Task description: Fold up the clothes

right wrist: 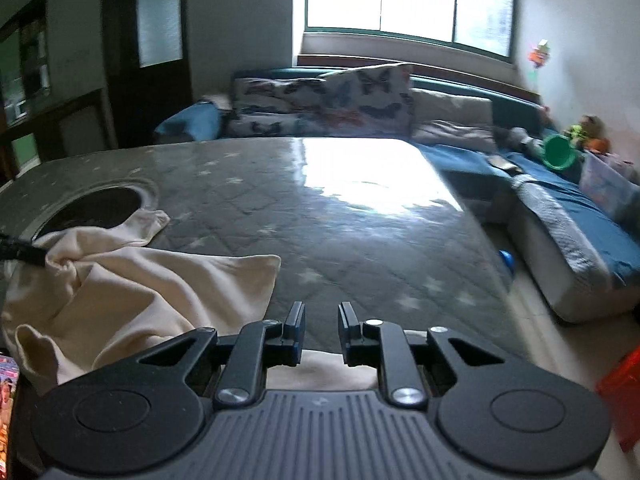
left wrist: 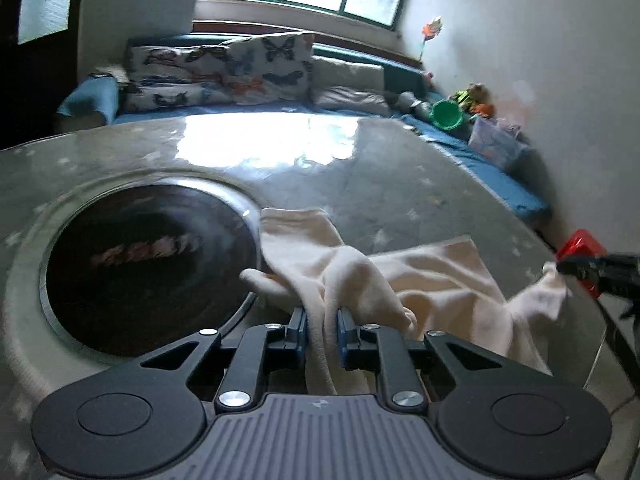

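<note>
A cream garment (left wrist: pixel 432 276) lies crumpled on the near part of a grey star-patterned table (left wrist: pixel 360 184). My left gripper (left wrist: pixel 322 318) is shut on a bunched fold of it, and the cloth runs between the pads back toward the camera. In the right wrist view the same garment (right wrist: pixel 140 288) spreads to the left, pinched at its far side by the left gripper (right wrist: pixel 24 254). My right gripper (right wrist: pixel 322 316) stands open, with the bare table showing between its tips and cloth low behind them. In the left wrist view a raised cloth corner reaches the right gripper (left wrist: pixel 568 268).
A round dark plate (left wrist: pixel 148 264) is set into the table at the left, just beyond the garment. A red box (left wrist: pixel 580 246) sits past the table's right edge. A blue couch (right wrist: pixel 560 200) with butterfly cushions and a green bucket (left wrist: pixel 446 114) lines the far wall.
</note>
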`<act>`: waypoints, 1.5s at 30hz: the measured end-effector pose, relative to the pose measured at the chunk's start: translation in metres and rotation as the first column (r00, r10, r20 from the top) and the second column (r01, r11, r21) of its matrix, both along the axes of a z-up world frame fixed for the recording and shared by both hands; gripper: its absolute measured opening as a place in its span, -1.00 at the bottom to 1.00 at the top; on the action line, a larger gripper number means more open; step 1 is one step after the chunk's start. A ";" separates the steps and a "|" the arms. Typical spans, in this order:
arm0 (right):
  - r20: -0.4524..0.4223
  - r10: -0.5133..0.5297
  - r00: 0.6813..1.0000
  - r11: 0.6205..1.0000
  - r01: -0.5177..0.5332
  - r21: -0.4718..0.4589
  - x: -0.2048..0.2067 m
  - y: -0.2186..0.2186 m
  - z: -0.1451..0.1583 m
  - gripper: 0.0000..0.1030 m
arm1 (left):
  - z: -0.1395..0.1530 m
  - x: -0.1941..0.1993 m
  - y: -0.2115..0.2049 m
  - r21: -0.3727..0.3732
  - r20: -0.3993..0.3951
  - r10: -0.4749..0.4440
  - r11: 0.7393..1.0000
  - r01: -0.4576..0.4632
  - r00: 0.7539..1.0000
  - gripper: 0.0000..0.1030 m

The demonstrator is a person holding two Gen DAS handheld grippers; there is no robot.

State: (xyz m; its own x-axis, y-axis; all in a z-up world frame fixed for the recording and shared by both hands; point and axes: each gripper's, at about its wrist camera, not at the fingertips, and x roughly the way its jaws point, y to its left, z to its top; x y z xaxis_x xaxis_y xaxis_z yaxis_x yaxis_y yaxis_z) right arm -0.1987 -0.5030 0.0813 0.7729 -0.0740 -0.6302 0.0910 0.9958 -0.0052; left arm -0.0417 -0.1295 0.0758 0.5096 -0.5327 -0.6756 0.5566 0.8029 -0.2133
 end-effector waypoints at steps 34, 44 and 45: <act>-0.105 0.136 0.985 0.985 -0.123 0.124 0.101 0.020 -0.041 -0.64 | -0.039 0.111 -0.053 0.113 -0.028 0.060 0.992 -0.056 0.998 0.07; -0.109 0.140 0.984 0.983 -0.125 0.136 0.104 0.017 -0.044 -0.62 | -0.050 0.125 -0.060 0.120 -0.014 0.108 0.987 -0.105 0.994 0.03; -0.109 0.140 0.984 0.983 -0.124 0.136 0.104 0.017 -0.044 -0.62 | -0.050 0.127 -0.060 0.120 -0.012 0.119 0.986 -0.117 0.993 0.03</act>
